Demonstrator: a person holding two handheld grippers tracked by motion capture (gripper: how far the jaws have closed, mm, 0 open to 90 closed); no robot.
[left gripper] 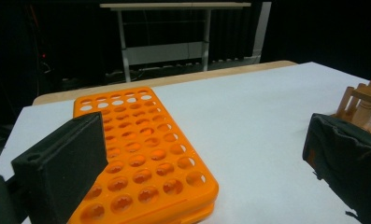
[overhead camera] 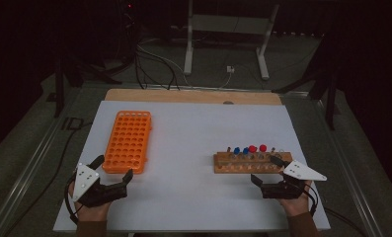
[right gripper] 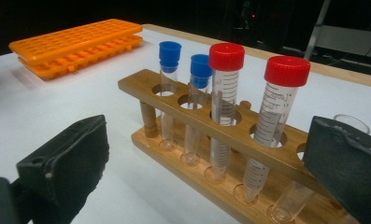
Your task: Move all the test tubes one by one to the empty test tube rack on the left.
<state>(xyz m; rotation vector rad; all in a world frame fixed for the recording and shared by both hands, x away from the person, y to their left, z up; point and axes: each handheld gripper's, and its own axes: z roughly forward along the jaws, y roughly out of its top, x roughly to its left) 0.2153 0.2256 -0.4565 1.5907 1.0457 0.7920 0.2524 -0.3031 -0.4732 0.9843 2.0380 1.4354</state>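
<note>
At the lower left of the high view the left gripper (overhead camera: 115, 170) rests low over the white worktop (overhead camera: 193, 128), jaws spread wide with nothing between them. Just beyond it lies the orange tube rack (overhead camera: 128, 141), flat and with every hole bare; in the left gripper view the orange tube rack (left gripper: 141, 154) runs from the centre down to the bottom edge, partly behind the left-hand jaw.

At the lower right the right gripper (overhead camera: 266, 170) also stands with its jaws wide apart, holding nothing, just beside the near side of the wooden rack (overhead camera: 250, 163). In the right gripper view the wooden rack (right gripper: 197, 116) crosses the middle of the frame, carrying two blue-capped tubes (right gripper: 169, 60) and two red-capped tubes (right gripper: 226, 70) upright in its holes. An uncapped clear tube (right gripper: 351, 122) peeks out at the right edge, behind the right-hand jaw. The two racks sit well apart on the worktop.
</note>
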